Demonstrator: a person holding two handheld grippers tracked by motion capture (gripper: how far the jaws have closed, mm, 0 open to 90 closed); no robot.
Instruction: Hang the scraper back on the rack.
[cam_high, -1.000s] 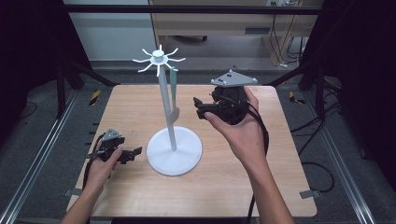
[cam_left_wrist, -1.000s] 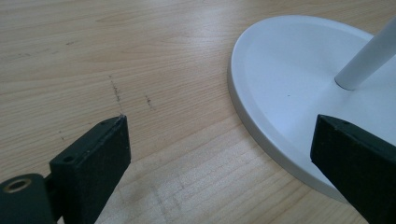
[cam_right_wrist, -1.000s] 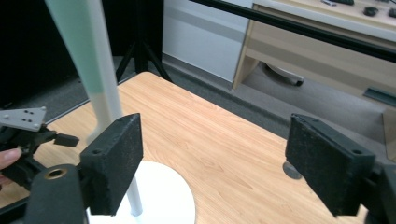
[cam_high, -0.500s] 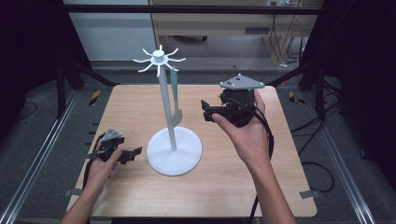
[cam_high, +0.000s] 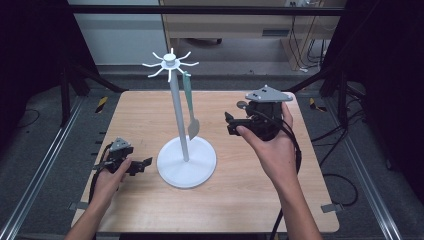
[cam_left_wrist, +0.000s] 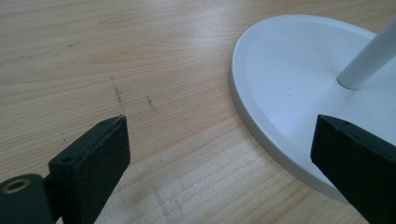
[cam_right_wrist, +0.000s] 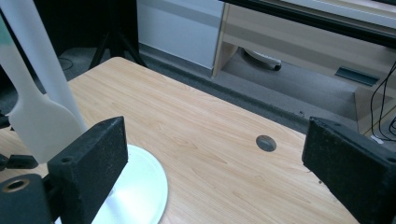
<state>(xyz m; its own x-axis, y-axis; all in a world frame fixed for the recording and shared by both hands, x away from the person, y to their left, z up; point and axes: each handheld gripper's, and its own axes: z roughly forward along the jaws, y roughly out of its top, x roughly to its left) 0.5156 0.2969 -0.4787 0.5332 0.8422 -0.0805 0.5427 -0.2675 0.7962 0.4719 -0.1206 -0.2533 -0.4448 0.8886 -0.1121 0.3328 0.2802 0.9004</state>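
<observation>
A white hook stand rises from a round base at mid table. A spatula with a teal handle hangs from one of its top hooks, blade down. My right gripper hovers to the right of the spatula, apart from it; its jaws have just been opening and hold nothing. In the right gripper view the pale blade and the pole stand at far left, beyond my right gripper. My left gripper rests open on the table beside the base.
The wooden table has a small round hole near its far edge. Metal rails run along both sides on the floor. Cabinets and cables stand beyond the far edge. Black cables trail from both grippers.
My right gripper has drawn away to the right and sunk a little, its jaws wider. The spatula keeps hanging on the stand. The left hand has stayed put.
</observation>
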